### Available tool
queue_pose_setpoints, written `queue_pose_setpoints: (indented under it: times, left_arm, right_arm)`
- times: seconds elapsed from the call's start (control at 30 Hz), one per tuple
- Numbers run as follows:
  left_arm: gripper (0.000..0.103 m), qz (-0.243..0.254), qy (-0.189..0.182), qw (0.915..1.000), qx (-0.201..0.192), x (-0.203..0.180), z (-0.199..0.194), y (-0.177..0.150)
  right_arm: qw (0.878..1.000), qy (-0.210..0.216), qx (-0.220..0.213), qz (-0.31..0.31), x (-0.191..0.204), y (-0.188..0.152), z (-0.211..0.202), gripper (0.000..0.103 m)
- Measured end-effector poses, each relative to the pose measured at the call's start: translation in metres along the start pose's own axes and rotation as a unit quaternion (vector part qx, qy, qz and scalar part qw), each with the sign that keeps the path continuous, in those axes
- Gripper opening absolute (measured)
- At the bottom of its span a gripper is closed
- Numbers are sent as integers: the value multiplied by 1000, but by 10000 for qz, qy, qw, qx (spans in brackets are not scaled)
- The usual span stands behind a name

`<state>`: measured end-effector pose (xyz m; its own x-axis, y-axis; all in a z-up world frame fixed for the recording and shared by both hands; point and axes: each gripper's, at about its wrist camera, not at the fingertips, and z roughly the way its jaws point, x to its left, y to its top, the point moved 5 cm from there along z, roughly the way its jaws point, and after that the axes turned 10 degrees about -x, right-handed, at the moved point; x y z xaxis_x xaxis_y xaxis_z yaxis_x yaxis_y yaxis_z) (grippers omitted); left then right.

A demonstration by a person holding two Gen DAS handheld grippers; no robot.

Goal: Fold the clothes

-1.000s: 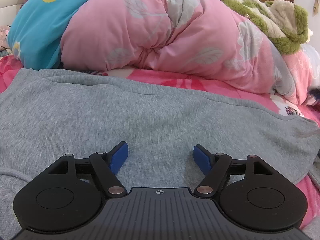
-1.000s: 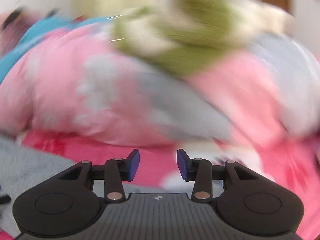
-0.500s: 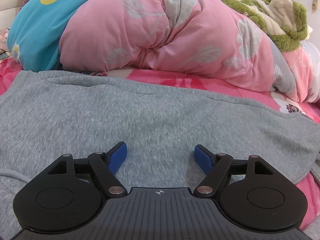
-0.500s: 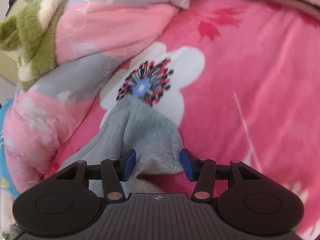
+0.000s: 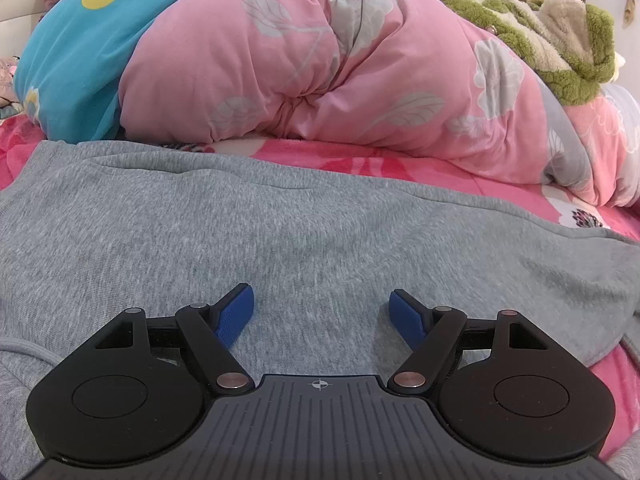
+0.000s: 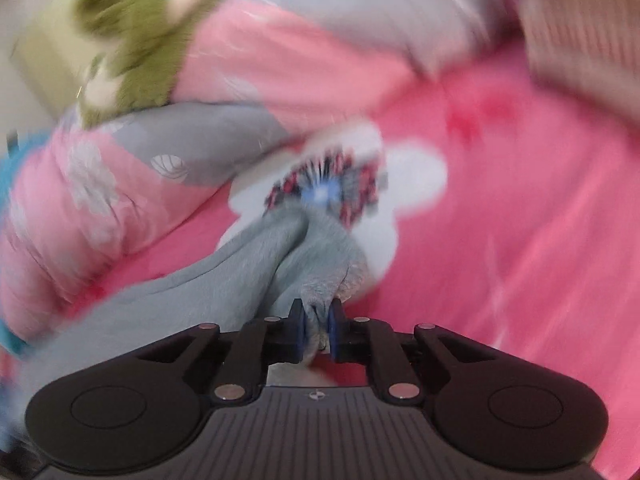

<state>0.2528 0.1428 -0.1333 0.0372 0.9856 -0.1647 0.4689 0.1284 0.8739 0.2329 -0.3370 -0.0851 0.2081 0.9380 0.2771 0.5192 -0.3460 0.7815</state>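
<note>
A grey sweatshirt [image 5: 304, 224] lies spread over the pink flowered bedsheet [image 5: 360, 164], filling the lower half of the left wrist view. Just above its cloth, my left gripper [image 5: 322, 308] stands open with nothing between its blue pads. In the blurred right wrist view, a bunched corner of the grey sweatshirt [image 6: 296, 252] rises off the sheet. My right gripper [image 6: 317, 322] is closing, and its blue pads pinch that fold of grey cloth between them.
A rolled pink quilt [image 5: 320, 64] with grey leaves lies along the far side of the bed, with a blue cover [image 5: 72, 48] at its left and a green fleece blanket [image 5: 552, 48] at its right. The bedsheet [image 6: 520, 220] extends to the right of the held corner.
The right gripper swung down from the quilt to the sweatshirt's corner and closed its jaws on the cloth. The left gripper has stayed where it was, open.
</note>
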Motion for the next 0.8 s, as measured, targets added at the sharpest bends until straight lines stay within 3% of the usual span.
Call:
queue_pose_setpoints:
  times: [0.13, 0.3, 0.4, 0.57, 0.7, 0.8]
  left_arm:
    - [76, 4, -1, 10000, -2, 0, 0, 0]
    - [76, 6, 2, 10000, -3, 0, 0, 0]
    - [76, 9, 6, 10000, -3, 0, 0, 0]
    - [76, 11, 8, 10000, -6, -1, -1, 0]
    - [76, 12, 10, 10000, -6, -1, -1, 0]
    - [76, 13, 10, 10000, -6, -1, 0, 0]
  right_arm:
    - [9854, -563, -410, -1556, 19, 24, 14, 11]
    - [9434, -1194, -777, -2996, 31, 50, 38, 10]
    - [9170, -1483, -822, -3609, 31, 66, 57, 10]
    - [8918, -1829, -702, -4079, 20, 85, 91, 10]
    - [8950, -2149, -458, -3881, -6, 89, 117, 10]
    - [9266, -2040, -228, -3150, -32, 82, 126, 13]
